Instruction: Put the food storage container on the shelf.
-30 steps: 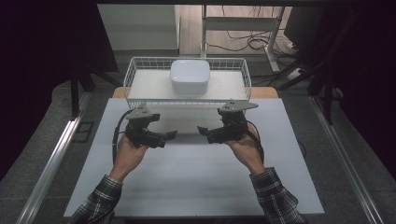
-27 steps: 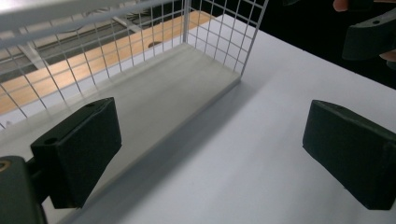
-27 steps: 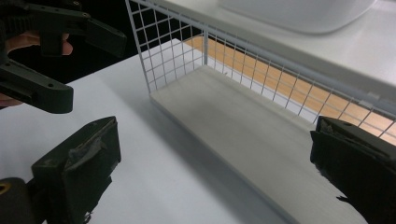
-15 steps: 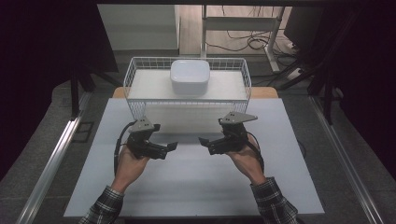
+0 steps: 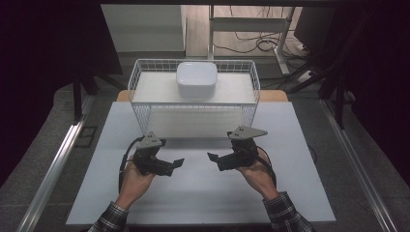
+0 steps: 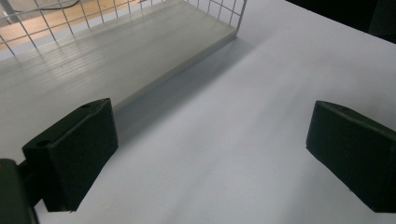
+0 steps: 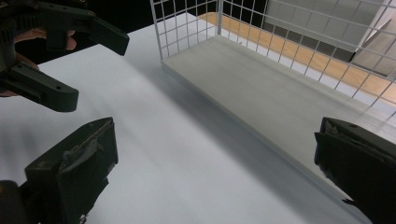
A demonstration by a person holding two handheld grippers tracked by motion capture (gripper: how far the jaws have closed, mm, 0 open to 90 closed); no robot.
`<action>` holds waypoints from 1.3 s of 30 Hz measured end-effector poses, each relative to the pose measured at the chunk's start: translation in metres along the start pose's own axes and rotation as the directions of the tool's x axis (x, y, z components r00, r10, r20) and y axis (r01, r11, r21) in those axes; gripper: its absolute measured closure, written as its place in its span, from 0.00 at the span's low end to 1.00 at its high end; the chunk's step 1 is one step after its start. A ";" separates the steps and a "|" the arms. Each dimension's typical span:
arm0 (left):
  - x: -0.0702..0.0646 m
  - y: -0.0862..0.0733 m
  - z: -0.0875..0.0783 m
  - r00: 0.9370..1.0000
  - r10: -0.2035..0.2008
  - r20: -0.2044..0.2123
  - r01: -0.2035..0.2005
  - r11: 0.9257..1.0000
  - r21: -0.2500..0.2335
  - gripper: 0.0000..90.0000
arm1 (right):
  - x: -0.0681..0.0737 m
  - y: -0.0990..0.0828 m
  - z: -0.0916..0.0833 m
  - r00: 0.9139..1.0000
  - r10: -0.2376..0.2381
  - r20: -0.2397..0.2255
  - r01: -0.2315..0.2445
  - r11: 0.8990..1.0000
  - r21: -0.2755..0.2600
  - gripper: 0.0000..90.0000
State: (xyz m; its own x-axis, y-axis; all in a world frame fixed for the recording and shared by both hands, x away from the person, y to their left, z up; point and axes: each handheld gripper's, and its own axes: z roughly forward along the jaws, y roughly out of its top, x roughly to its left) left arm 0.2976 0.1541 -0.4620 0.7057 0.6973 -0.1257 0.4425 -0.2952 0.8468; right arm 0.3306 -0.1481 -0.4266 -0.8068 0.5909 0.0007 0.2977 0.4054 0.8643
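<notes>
a person is holding two black two-jaw grippers low over a white rectangular table top (image 5: 203,203), and both are sitting with nothing in them. the left gripper (image 5: 175,164) is pointing inward toward the middle of the table with its jaws standing well apart, as the left gripper view is showing bare white surface between the two black pads. the right gripper (image 5: 213,158) is mirroring it, jaws also spread wide and gripping nothing, and in the right gripper view the other tool is showing off to the upper left. ahead of both claws, just beyond their tips, a white wire-mesh basket (image 5: 193,121) is standing on the table with a pale flat board lining its floor. a white rounded-square lidded container (image 5: 196,79) is resting inside that basket toward its far side, well apart from either claw and roughly centred between them. judging from this, the work is sitting at an idle or ready stage: neither claw is reaching into the basket, and the container is lying untouched. the next move is likely calling for one or both claws to be lifting above the near wire wall, travelling forward over the rim, and coming down beside the container with jaws kept wide enough to straddle its sides; the tall mesh wall is the thing to be clearing.
</notes>
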 end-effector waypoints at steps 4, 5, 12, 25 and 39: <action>-0.001 -0.005 -0.003 1.000 0.000 0.000 0.000 1.000 0.000 0.02 | 0.002 -0.008 -0.001 1.000 0.007 0.015 -0.007 1.000 0.006 0.00; -0.002 -0.007 -0.004 1.000 0.002 -0.002 -0.002 1.000 -0.002 0.02 | 0.002 -0.009 -0.001 1.000 0.004 0.019 -0.004 1.000 0.008 0.00; -0.005 -0.018 -0.009 1.000 0.005 -0.016 -0.004 1.000 0.003 0.02 | 0.004 -0.020 -0.004 0.999 -0.001 0.036 0.000 1.000 0.026 0.00; -0.010 -0.038 -0.021 0.999 -0.006 -0.036 0.007 1.000 0.019 0.02 | 0.005 -0.036 -0.021 0.998 0.018 0.053 -0.021 0.999 0.047 0.00; -0.009 -0.060 -0.038 0.997 -0.021 -0.080 0.023 0.999 0.029 0.01 | 0.004 -0.053 -0.045 0.996 0.021 0.091 -0.024 0.999 0.032 0.00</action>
State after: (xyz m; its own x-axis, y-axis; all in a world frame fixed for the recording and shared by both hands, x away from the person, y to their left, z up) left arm 0.2434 0.1904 -0.4920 0.6500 0.7531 -0.1018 0.4748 -0.2980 0.8281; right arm 0.2886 -0.1989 -0.4499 -0.7504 0.6604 -0.0267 0.3333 0.4129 0.8476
